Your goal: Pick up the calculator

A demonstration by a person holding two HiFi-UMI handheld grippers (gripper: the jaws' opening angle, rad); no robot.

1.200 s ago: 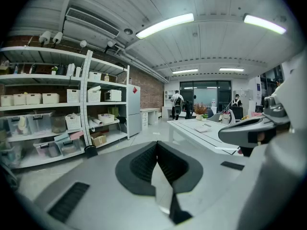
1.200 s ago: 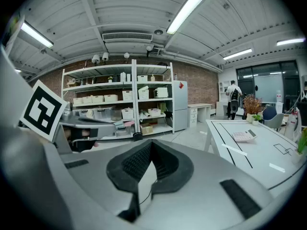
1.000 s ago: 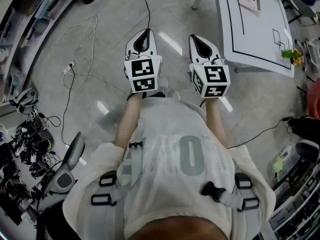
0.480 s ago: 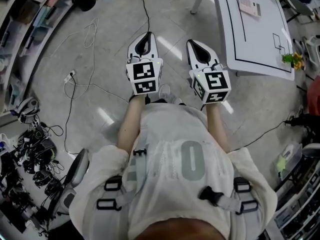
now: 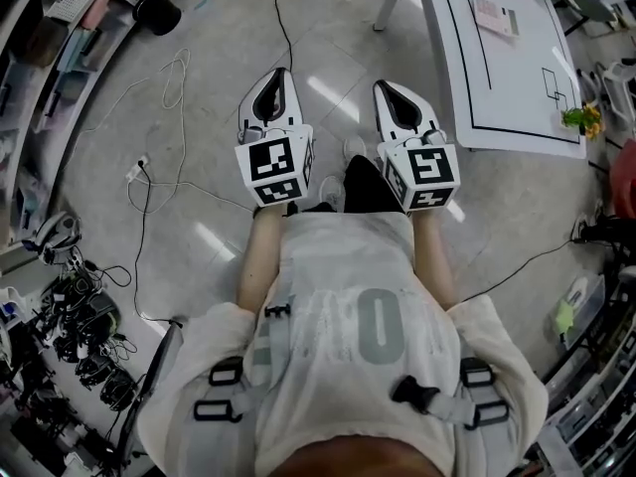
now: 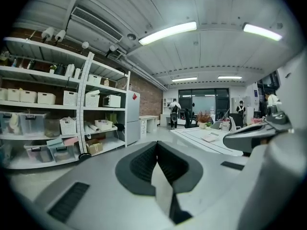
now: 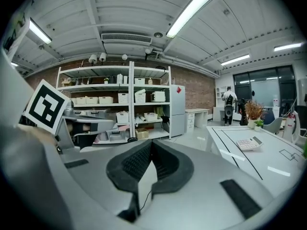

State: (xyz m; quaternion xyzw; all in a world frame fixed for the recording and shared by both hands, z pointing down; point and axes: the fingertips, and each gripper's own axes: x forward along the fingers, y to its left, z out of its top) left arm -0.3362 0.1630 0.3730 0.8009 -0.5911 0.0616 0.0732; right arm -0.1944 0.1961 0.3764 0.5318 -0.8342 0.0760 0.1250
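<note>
White table (image 5: 517, 78) with black outlines, calculator (image 5: 495, 15) near its far end, small plant (image 5: 579, 115) at its right edge

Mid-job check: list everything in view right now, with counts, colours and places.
calculator: one, pale, on the table's far part.
table: one, white with black lines, ahead right.
plant: one, green and yellow, by the table's near right corner.
cables: several, black and white, on the grey floor, left.
shelving: white, against the brick wall.
left gripper: white and black, jaws together, empty.
right gripper: same, jaws together, empty.
</note>
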